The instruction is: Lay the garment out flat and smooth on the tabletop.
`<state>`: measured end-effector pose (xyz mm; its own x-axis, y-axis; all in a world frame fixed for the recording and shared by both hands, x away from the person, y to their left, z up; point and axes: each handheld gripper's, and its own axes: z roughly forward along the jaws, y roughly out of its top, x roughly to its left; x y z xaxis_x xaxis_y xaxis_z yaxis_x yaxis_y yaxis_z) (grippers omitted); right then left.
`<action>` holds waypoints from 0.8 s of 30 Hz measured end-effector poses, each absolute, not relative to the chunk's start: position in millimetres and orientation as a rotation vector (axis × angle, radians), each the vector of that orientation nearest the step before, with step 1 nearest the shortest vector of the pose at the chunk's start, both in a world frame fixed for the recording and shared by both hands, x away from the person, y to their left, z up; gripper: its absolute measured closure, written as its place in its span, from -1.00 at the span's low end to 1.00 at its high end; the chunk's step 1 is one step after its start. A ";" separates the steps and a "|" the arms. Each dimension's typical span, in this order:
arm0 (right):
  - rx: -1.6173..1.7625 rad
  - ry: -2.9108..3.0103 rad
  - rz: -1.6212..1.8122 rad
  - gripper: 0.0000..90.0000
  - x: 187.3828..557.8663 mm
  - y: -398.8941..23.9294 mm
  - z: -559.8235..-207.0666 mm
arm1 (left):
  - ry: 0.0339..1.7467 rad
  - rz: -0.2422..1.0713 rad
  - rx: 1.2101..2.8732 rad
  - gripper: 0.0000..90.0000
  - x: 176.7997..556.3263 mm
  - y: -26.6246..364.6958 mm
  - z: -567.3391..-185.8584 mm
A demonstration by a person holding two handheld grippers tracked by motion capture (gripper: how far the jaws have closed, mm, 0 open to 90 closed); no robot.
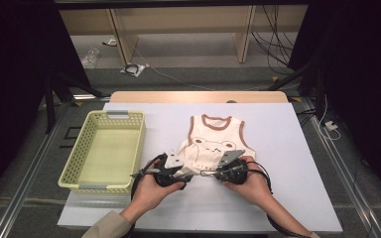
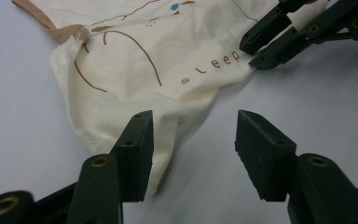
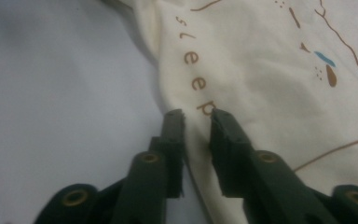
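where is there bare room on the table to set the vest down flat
Free: the white table right of the vest, out to the right edge, and the strip along the far edge behind the collar. The basket is also empty. Crowded: the near middle, where the left gripper and right gripper work the hem.

Right gripper [image 3: 197, 114] is lying low over the vest [image 3: 270, 70], jaws pinching a raised fold of cream cloth at the hem edge, just below the brown letter "p" of "sleep" [image 3: 193, 70]. Narrow gap showing between the jaws, cloth filling it. White table [image 3: 60, 93] is lying bare to the left.
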<state>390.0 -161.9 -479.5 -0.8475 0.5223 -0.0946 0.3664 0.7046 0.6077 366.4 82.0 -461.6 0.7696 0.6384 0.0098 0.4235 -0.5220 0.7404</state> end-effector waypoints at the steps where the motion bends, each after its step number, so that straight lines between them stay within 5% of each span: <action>1: 0.705 2.655 0.860 0.90 391.5 -161.2 -479.0 | 0.786 0.362 2.199 0.04 366.2 81.7 -461.5; 10: 0.786 2.591 0.950 1.00 406.0 -167.3 -464.2 | 0.727 0.354 2.216 0.08 364.8 74.2 -459.9; 16: 0.939 2.462 1.053 1.00 434.7 -180.8 -449.2 | 0.601 0.359 2.301 0.32 365.8 57.3 -460.6; 24: 1.034 2.375 1.032 1.00 460.6 -185.0 -454.3 | 0.714 0.419 2.345 0.39 394.0 52.1 -473.5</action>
<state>460.6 -185.0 -454.3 -0.6715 0.7405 -0.0287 0.4843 0.4679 0.7392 394.0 52.1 -473.5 0.8012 0.5882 0.1100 0.3832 -0.6455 0.6607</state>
